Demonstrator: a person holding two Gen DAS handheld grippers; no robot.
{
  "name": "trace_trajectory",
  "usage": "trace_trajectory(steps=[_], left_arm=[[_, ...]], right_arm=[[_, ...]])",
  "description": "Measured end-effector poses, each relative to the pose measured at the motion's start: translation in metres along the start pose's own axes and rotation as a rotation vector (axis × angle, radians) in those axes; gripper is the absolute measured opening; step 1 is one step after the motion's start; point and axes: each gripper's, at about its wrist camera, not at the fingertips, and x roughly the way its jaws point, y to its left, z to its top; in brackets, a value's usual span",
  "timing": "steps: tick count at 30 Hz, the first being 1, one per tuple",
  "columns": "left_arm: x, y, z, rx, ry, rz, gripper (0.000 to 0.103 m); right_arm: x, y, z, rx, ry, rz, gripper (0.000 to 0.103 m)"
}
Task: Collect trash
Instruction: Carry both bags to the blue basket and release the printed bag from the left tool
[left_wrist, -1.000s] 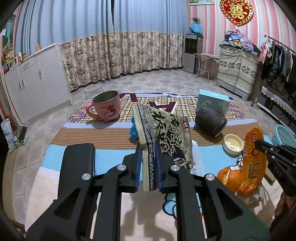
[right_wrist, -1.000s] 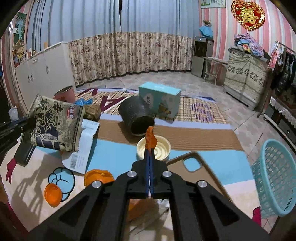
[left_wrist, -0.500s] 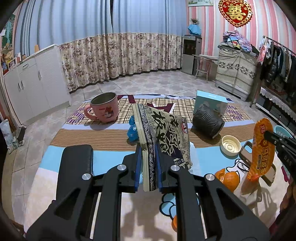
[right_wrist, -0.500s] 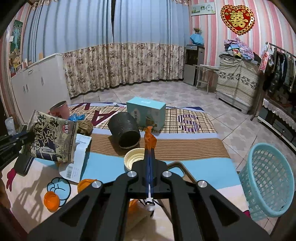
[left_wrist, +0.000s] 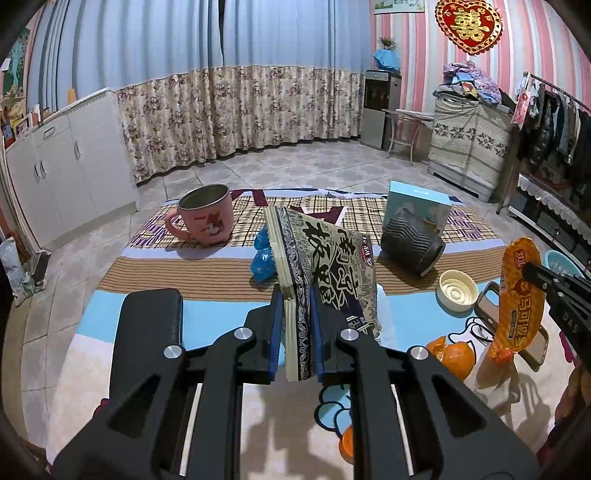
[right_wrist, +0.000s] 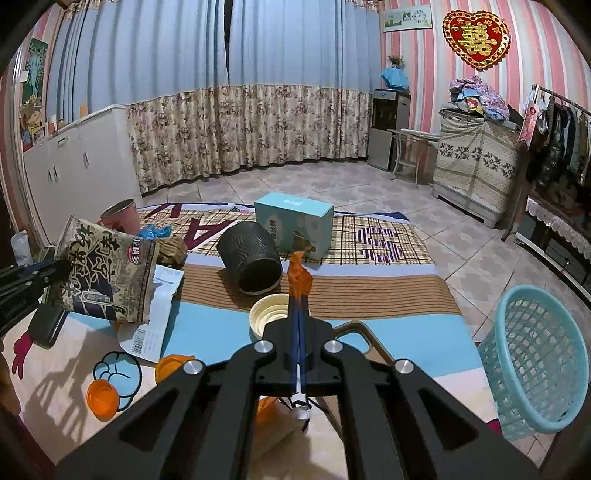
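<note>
My left gripper (left_wrist: 297, 295) is shut on a dark patterned snack bag (left_wrist: 325, 266), held upright above the striped mat; the same snack bag (right_wrist: 107, 273) shows at the left of the right wrist view. My right gripper (right_wrist: 298, 295) is shut on a thin orange wrapper (right_wrist: 299, 277), seen edge-on; in the left wrist view the orange wrapper (left_wrist: 521, 295) hangs from my right gripper (left_wrist: 526, 271) at the far right. A light blue mesh basket (right_wrist: 535, 365) stands on the floor to the right of the mat.
On the mat lie a pink mug (left_wrist: 205, 218), a blue crumpled wrapper (left_wrist: 263, 258), a black ribbed cup on its side (right_wrist: 251, 262), a teal box (right_wrist: 295, 221), a cream lid (right_wrist: 267, 317), orange peel (left_wrist: 452, 352), a receipt (right_wrist: 155, 317) and a black case (left_wrist: 147, 339).
My right gripper has lifted the orange wrapper higher above the mat, away from the orange peel. The left gripper with the snack bag has stayed put.
</note>
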Motion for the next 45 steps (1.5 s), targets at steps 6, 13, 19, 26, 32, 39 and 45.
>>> trace_trajectory(steps=[6,13,19,26,32,39,45], left_arm=[[-0.011,-0.012,0.010,0.000,-0.027,-0.018,0.012],[-0.040,-0.030,0.029,0.030,-0.072,-0.032,0.010],[-0.077,-0.033,0.050,0.043,-0.127,-0.022,0.010],[-0.096,-0.046,0.054,0.060,-0.139,-0.039,0.010],[-0.089,-0.075,0.046,0.103,-0.109,-0.067,0.010],[-0.073,-0.158,0.041,0.169,-0.102,-0.179,0.010],[-0.055,-0.245,0.030,0.209,-0.083,-0.317,0.010]], right_arm=[[-0.010,-0.002,0.005,0.024,-0.016,0.021,0.001],[-0.038,-0.023,0.029,0.005,-0.071,0.016,0.001],[-0.067,-0.037,0.055,-0.030,-0.110,-0.002,0.001],[-0.083,-0.060,0.059,-0.017,-0.114,-0.011,0.001],[-0.083,-0.096,0.038,0.027,-0.095,-0.051,0.001],[-0.081,-0.181,0.016,0.093,-0.055,-0.176,0.001],[-0.083,-0.251,0.000,0.135,-0.031,-0.278,0.001]])
